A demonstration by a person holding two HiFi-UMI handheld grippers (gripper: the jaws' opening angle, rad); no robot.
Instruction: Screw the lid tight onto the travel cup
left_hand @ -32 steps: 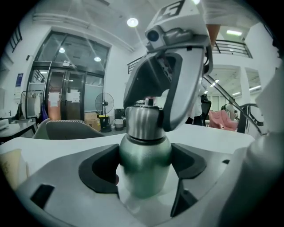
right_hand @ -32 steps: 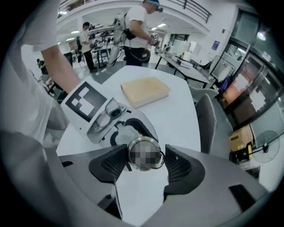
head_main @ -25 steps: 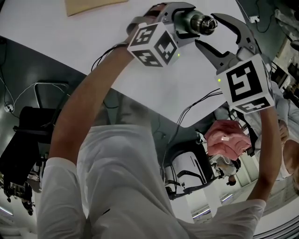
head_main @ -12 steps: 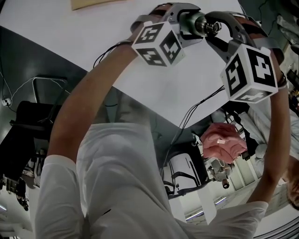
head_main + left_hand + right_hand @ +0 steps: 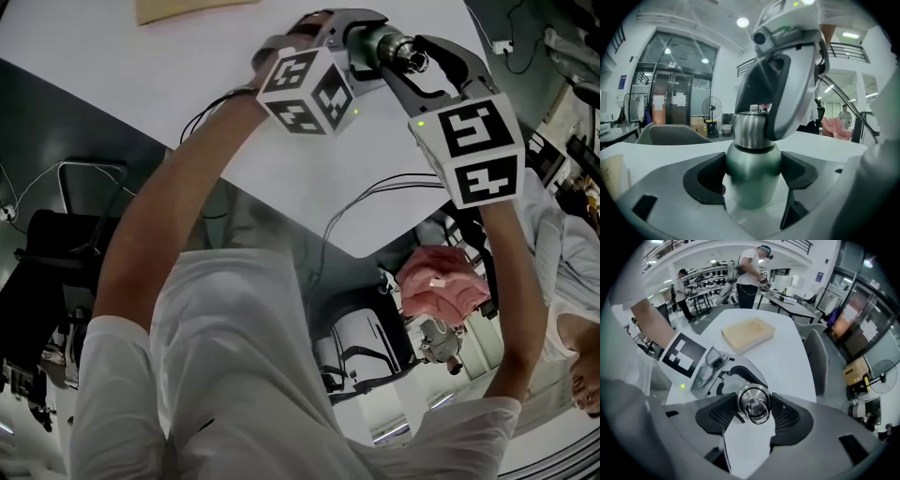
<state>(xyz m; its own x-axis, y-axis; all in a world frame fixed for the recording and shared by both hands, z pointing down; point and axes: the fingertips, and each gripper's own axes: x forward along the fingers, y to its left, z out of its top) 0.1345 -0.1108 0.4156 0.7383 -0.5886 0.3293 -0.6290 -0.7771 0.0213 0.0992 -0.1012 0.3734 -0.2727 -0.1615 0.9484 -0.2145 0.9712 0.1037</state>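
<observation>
A green metal travel cup (image 5: 752, 176) lies nearly level above the white table, and my left gripper (image 5: 752, 180) is shut on its body. In the head view the left gripper (image 5: 367, 39) holds it near the top edge. The silver lid (image 5: 754, 404), with a ring on top, sits on the cup's neck. My right gripper (image 5: 754, 411) comes down over it from above. Its jaws have just been closing, and both pads now press on the lid's sides. In the head view the right gripper (image 5: 412, 58) meets the lid (image 5: 405, 52) end on.
A beige flat block (image 5: 747, 333) lies farther out on the white table (image 5: 141, 75), whose edge runs close under my arms. Chairs stand beyond it, and a pink bundle (image 5: 441, 286) lies below. Several people stand at benches in the background.
The right gripper's jaws stood wide around the lid a second ago and now grip it. The right gripper has rolled, so its marker cube shows different faces. The left gripper keeps still.
</observation>
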